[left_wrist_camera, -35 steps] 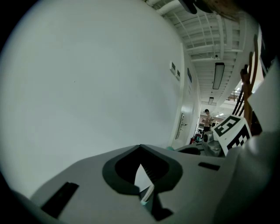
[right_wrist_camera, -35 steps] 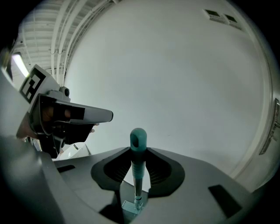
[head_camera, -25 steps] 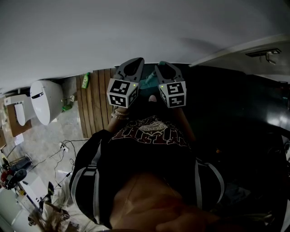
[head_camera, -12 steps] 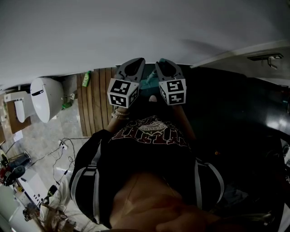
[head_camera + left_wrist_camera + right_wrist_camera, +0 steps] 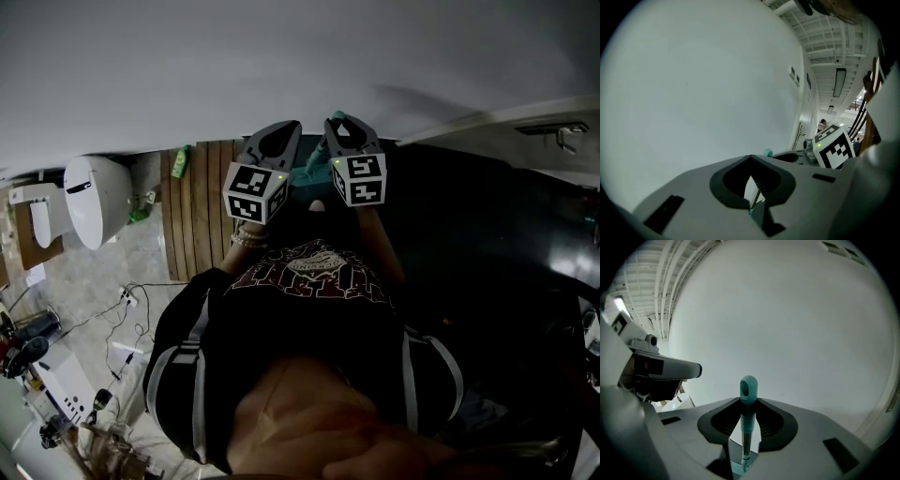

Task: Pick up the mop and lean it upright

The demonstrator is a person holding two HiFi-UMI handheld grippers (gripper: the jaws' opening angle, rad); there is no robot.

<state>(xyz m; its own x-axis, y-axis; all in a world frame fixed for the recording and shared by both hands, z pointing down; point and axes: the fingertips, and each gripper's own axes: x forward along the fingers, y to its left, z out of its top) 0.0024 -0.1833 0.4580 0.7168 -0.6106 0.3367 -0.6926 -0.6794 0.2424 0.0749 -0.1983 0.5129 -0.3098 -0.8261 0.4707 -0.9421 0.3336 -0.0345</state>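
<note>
Since a second ago the right gripper [image 5: 342, 131] has lifted and turned a little, so the teal looped end of the mop's handle [image 5: 338, 118] now pokes out above it in the head view. In the right gripper view the jaws are clamped on the mop's thin metal pole [image 5: 746, 446] just below its teal plastic grip [image 5: 748, 394], which stands upright in front of the plain white wall [image 5: 797, 324]. The left gripper [image 5: 278, 133] is held just beside the right one; its jaws [image 5: 754, 197] stand slightly apart with only wall showing through the narrow gap (nothing is caught there). The handle's teal tip [image 5: 768, 152] peeks over the left gripper's body. Below, to the person's left, are a wooden slatted floor [image 5: 202, 211], a green bottle [image 5: 179, 162] and a white toilet [image 5: 94, 202]. No view shows the mop's head.
</note>
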